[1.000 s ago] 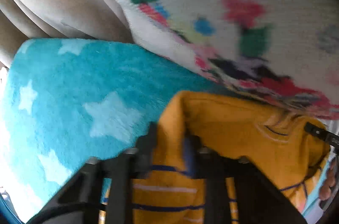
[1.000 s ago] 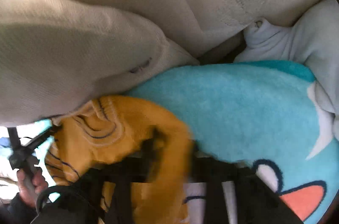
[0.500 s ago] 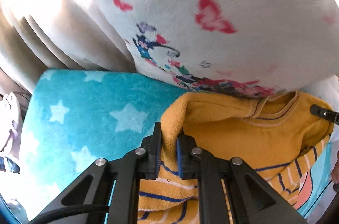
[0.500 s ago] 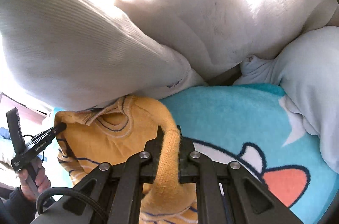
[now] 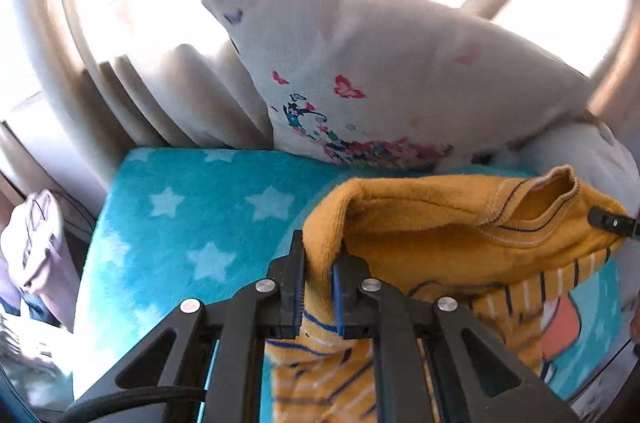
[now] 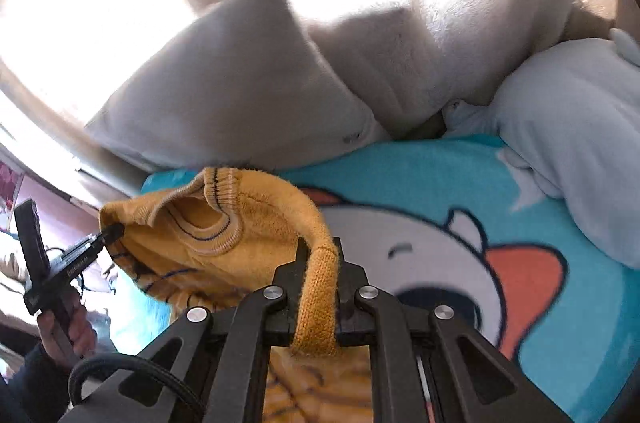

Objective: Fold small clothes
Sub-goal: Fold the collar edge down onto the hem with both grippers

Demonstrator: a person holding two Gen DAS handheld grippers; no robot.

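A small mustard-yellow knit sweater (image 5: 440, 219) with thin blue and white stripes hangs stretched between my two grippers above a turquoise blanket (image 5: 180, 215). My left gripper (image 5: 319, 255) is shut on one shoulder edge of the sweater. My right gripper (image 6: 319, 259) is shut on the other shoulder edge (image 6: 316, 287). The ribbed neck opening (image 6: 212, 219) sags between them. The right gripper's tip shows at the right edge of the left wrist view (image 5: 610, 221). The left gripper's tip shows in the right wrist view (image 6: 114, 231), with the hand holding it below.
A white pillow with butterfly print (image 5: 380, 91) leans at the back of the blanket. A pale blue plush pillow (image 6: 580, 151) lies at the right. Beige curtains (image 5: 168, 95) hang behind, before a bright window. The blanket carries a cartoon face (image 6: 460, 263).
Both grippers have lifted and pulled back from the pillow with the sweater held between them. The pillow now looks farther away and more of the blanket shows.
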